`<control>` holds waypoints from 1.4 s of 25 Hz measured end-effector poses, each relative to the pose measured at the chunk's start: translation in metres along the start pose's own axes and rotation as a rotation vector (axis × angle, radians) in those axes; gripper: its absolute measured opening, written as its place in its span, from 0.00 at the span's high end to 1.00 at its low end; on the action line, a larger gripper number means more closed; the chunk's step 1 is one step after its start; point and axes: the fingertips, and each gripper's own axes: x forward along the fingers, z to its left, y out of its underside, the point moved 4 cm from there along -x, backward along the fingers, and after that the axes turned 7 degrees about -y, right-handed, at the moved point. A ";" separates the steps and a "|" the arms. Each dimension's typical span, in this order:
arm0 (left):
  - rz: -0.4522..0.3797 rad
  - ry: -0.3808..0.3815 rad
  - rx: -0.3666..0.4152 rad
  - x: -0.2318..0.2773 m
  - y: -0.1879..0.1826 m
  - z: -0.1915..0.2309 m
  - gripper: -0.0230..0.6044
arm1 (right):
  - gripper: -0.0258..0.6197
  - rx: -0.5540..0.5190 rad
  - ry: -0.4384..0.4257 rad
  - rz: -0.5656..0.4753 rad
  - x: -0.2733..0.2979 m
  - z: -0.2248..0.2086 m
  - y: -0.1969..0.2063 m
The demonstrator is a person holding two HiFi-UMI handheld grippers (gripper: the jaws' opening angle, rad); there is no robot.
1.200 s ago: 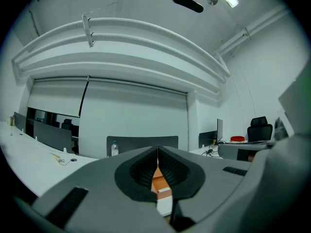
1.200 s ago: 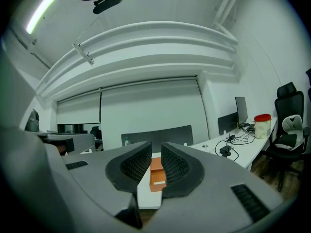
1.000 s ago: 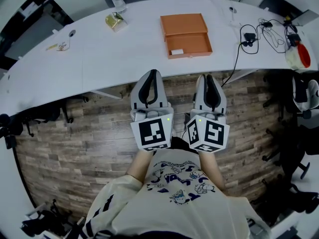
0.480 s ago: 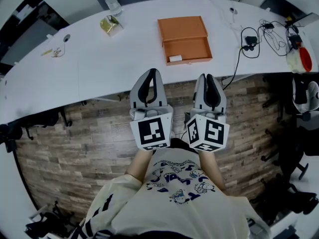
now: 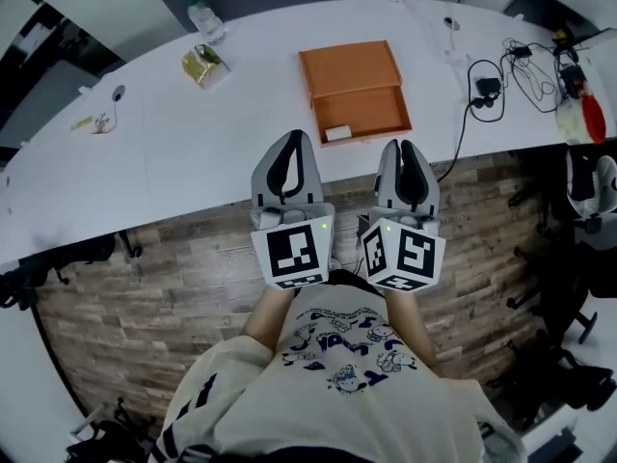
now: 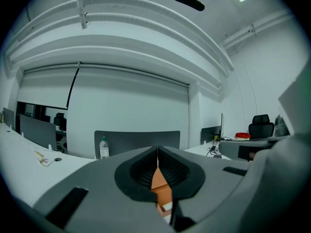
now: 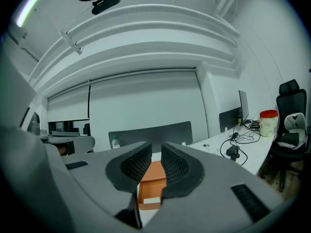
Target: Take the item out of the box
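An orange box point(image 5: 352, 85) lies open on the white table point(image 5: 193, 152), its lid flipped back on the far side. In its near tray rests a small white item point(image 5: 337, 132). Both grippers are held side by side over the wooden floor, at the table's near edge and short of the box. My left gripper point(image 5: 292, 141) is shut and empty; its view shows the box point(image 6: 163, 191) and the item point(image 6: 166, 207) past the closed jaws. Pointing at the box's right corner, my right gripper point(image 5: 406, 147) is shut and empty too, with the box point(image 7: 153, 178) straight ahead.
A water bottle point(image 5: 198, 13) and a small yellowish pack point(image 5: 202, 64) sit at the table's far left. Cables with a charger point(image 5: 487, 85) and a red-lidded container point(image 5: 588, 114) lie to the right. An office chair point(image 5: 588, 186) stands at the far right.
The table and the box have drawn nearer in the head view as both grippers advanced toward the table edge. Both stay shut.
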 end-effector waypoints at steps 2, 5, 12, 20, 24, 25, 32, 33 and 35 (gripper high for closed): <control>0.014 0.011 0.007 0.012 0.001 0.002 0.93 | 0.85 0.003 0.010 0.005 0.012 -0.002 0.000; 0.028 0.028 0.010 0.030 0.002 0.006 0.93 | 0.85 0.005 0.026 0.012 0.028 -0.003 -0.001; 0.056 0.063 0.011 0.064 0.011 0.013 0.93 | 0.85 0.008 0.065 0.026 0.057 -0.007 0.003; 0.078 0.086 0.005 0.092 0.020 0.022 0.93 | 0.85 0.013 0.094 0.043 0.081 -0.008 0.011; 0.096 0.091 0.008 0.100 0.026 0.024 0.93 | 0.85 0.019 0.098 0.066 0.088 -0.009 0.018; 0.098 0.090 0.000 0.102 0.027 0.024 0.93 | 0.85 0.020 0.097 0.073 0.090 -0.009 0.020; 0.138 0.087 0.008 0.109 0.039 0.027 0.93 | 0.85 0.044 0.080 0.132 0.100 -0.011 0.035; 0.141 0.084 0.006 0.110 0.041 0.028 0.93 | 0.85 0.044 0.077 0.140 0.102 -0.011 0.038; 0.146 0.075 0.000 0.112 0.043 0.029 0.93 | 0.85 0.045 0.074 0.152 0.105 -0.012 0.041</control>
